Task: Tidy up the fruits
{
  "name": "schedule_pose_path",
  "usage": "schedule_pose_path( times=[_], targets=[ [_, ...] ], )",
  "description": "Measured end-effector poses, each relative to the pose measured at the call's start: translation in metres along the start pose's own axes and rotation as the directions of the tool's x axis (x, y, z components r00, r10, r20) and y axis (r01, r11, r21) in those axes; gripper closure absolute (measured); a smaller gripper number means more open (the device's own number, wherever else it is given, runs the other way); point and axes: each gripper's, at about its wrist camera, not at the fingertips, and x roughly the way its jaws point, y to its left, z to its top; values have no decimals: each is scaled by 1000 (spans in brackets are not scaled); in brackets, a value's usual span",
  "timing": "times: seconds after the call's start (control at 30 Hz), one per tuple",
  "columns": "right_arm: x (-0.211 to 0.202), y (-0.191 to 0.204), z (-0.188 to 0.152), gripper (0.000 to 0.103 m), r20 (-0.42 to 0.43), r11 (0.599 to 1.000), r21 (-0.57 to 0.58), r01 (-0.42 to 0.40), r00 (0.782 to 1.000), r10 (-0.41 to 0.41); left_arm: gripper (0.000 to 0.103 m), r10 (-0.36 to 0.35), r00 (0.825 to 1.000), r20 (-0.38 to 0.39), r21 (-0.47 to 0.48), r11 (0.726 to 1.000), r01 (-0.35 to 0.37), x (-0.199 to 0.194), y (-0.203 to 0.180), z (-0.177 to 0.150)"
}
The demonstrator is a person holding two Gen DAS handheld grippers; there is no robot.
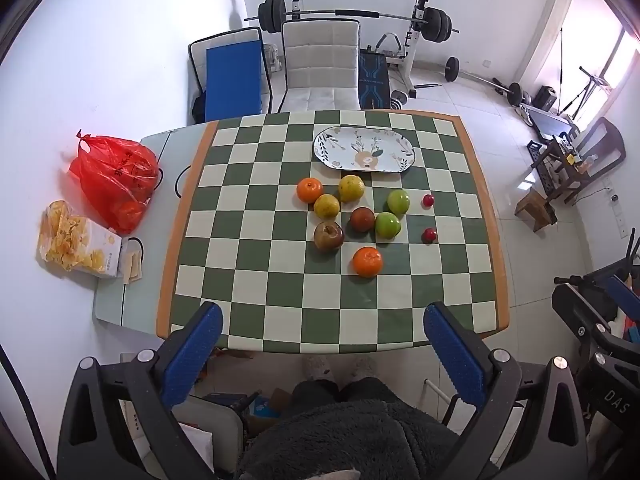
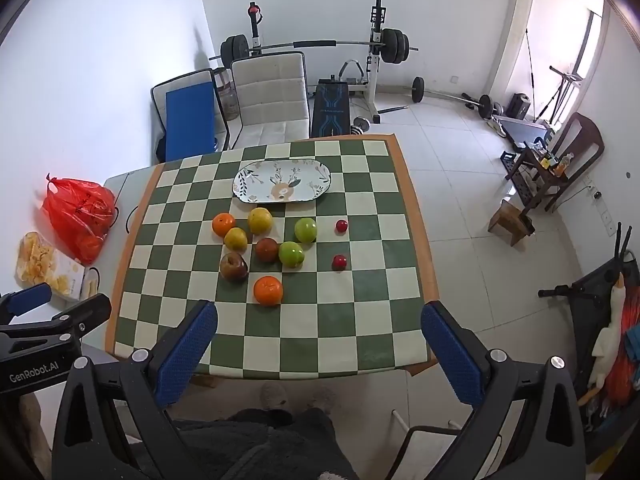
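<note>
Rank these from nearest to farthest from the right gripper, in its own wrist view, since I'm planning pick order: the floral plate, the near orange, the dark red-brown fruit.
1. Near orange, just ahead, slightly left of the right gripper.
2. Dark red-brown fruit, mid-cluster.
3. Floral plate, far side, empty.

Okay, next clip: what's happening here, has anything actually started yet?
Not yet. A seated person holds both grippers above the near edge of the checkered table; the left gripper and right gripper are both open and empty. The fruit lies loose mid-table: two oranges, one nearest, two green apples, yellowish and brownish fruit, and two small red ones. The patterned plate behind them holds nothing so far.
</note>
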Motion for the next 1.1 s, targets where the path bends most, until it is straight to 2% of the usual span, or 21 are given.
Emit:
schedule_pose_path(
  times=[1.1],
  targets=[
    [-4,2,-9,0,-3,1000,2,3,1000,-3,0,2,1000,9,-6,1000,-2,-5,-1,3]
  ],
)
